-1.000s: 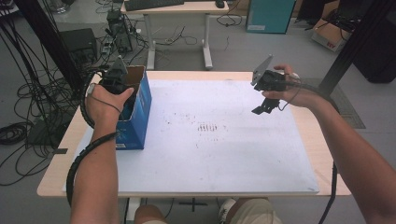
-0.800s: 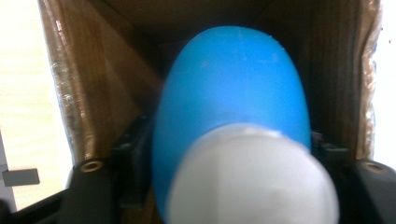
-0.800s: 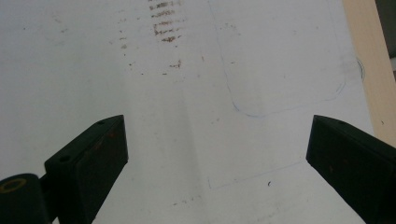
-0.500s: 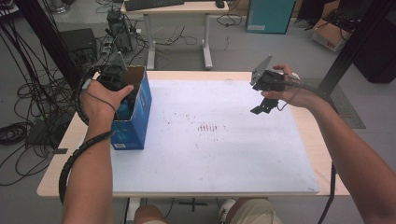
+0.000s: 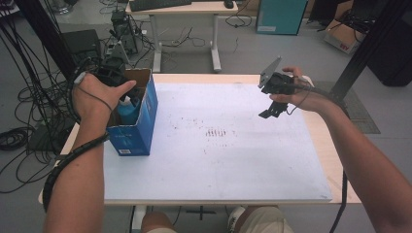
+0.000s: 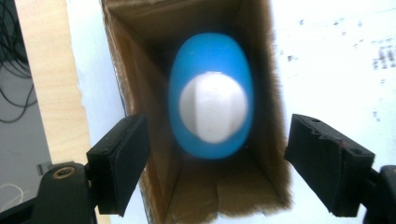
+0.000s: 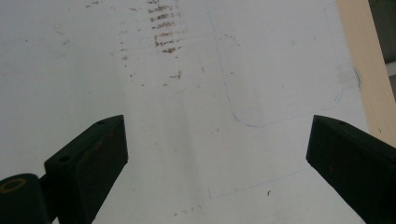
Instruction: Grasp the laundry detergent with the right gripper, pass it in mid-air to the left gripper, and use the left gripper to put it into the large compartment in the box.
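L gripper jaws have just been opening, now apart, gripping nothing; blue plastic bottle w/ white cap upright inside open blue cardboard box, table's 9 o'clock; R gripper jaws wide apart, empty.

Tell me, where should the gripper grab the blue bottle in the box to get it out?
Probably by the white cap, coming straight down from above. The blue bottle stands upright in the narrow open-topped box, whose cardboard walls hide its sides. The left gripper hangs over it with jaws open, having just opened.
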Available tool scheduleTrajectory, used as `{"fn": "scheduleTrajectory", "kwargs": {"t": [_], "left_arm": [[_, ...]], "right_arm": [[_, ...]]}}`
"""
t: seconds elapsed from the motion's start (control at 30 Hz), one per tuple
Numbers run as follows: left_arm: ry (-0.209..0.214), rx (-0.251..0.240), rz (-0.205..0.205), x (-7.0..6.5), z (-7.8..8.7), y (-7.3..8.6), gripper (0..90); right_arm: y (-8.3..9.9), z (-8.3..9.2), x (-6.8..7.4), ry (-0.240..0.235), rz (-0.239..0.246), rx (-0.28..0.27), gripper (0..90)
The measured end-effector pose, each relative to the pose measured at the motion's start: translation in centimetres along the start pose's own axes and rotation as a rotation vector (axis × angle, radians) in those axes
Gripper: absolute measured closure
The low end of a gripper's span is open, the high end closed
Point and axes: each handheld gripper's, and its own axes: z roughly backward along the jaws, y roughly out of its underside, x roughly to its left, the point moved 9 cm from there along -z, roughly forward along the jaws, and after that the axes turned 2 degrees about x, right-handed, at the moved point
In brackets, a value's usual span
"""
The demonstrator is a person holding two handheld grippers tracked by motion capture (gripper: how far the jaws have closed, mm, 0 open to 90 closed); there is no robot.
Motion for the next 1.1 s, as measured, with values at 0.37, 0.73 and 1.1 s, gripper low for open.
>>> {"fn": "scheduleTrajectory", "kwargs": {"t": [0.37,0.73,1.1], "left_arm": [[0.061,-0.074,-0.118,-5.4,4.1,-1.8,13.3],[0.132,-0.087,-0.25,-12.6,3.5,-4.2,6.8],[0.184,-0.103,-0.329,-16.4,2.4,-5.3,5.3]], "right_arm": [[0.2,0.0,-0.5,0.011,-0.022,0.023,5.3],[0.9,0.3,-1.2,0.012,-0.035,0.043,5.5],[2.5,1.8,-2.2,0.041,-0.079,0.028,5.4]]}}
